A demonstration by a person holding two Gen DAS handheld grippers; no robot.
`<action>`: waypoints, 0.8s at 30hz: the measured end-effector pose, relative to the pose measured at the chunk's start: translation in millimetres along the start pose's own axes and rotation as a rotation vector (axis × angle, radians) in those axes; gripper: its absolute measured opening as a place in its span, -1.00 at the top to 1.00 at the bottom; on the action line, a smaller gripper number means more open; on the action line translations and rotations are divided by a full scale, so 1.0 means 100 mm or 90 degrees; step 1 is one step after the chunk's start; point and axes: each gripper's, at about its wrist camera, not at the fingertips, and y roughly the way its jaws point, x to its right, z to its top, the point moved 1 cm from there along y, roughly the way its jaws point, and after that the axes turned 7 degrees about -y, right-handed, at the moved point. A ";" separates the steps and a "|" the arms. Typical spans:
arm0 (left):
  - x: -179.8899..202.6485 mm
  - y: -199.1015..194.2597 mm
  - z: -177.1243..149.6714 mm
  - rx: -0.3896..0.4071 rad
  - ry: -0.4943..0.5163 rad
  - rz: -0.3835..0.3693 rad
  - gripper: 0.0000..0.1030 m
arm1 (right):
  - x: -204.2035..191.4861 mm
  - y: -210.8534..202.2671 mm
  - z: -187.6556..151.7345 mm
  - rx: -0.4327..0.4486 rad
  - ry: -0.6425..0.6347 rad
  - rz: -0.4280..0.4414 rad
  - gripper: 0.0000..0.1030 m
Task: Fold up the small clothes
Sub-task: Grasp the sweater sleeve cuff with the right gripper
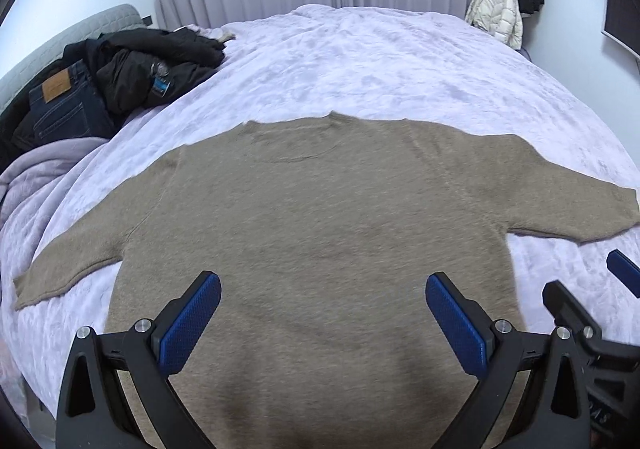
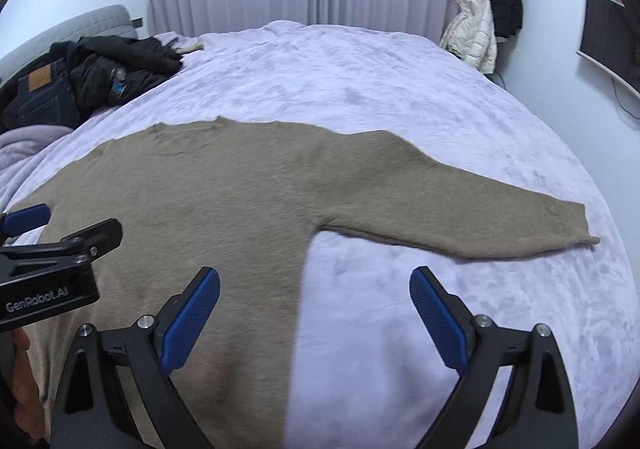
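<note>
Both grippers (image 1: 323,323) (image 2: 314,315) gape wide above sweater (image 1: 312,233).

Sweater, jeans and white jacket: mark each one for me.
sweater (image 1: 312,217), left wrist view, middle of the chest
jeans (image 1: 60,105), left wrist view, seat below the leather patch
white jacket (image 2: 474,37), right wrist view, quilted body on the hanger

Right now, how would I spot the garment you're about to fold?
Look at the big bed with its pale lilac cover. Spread flat across its near half lies a tan sweater, both sleeves stretched out sideways. Unlike the dark clothes pile by the headboard, it lies alone, light brown and fuzzy.
</note>
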 end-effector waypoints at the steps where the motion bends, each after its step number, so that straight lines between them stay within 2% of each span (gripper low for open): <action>1: 0.09 0.00 0.01 0.002 0.007 -0.005 -1.00 | 0.08 0.00 0.01 0.003 0.008 -0.003 -0.87; 7: 0.56 0.11 0.10 -0.010 0.025 -0.037 -1.00 | 0.81 0.09 -0.04 -0.007 0.096 -0.024 -0.88; 11: 0.75 0.27 0.18 -0.038 0.006 -0.045 -1.00 | 1.69 0.18 -0.27 -0.027 0.229 -0.042 -0.88; 15: 0.91 0.50 0.35 -0.062 -0.024 -0.045 -1.00 | 2.32 0.27 -0.47 -0.028 0.298 -0.054 -0.83; 19: 1.02 0.72 0.52 -0.081 -0.050 -0.045 -1.00 | 2.56 0.53 -0.51 -0.038 0.331 -0.008 -0.68; 24: 1.04 0.94 0.69 -0.070 -0.064 -0.022 -1.00 | 2.63 0.81 -0.23 -0.017 0.314 -0.009 -0.63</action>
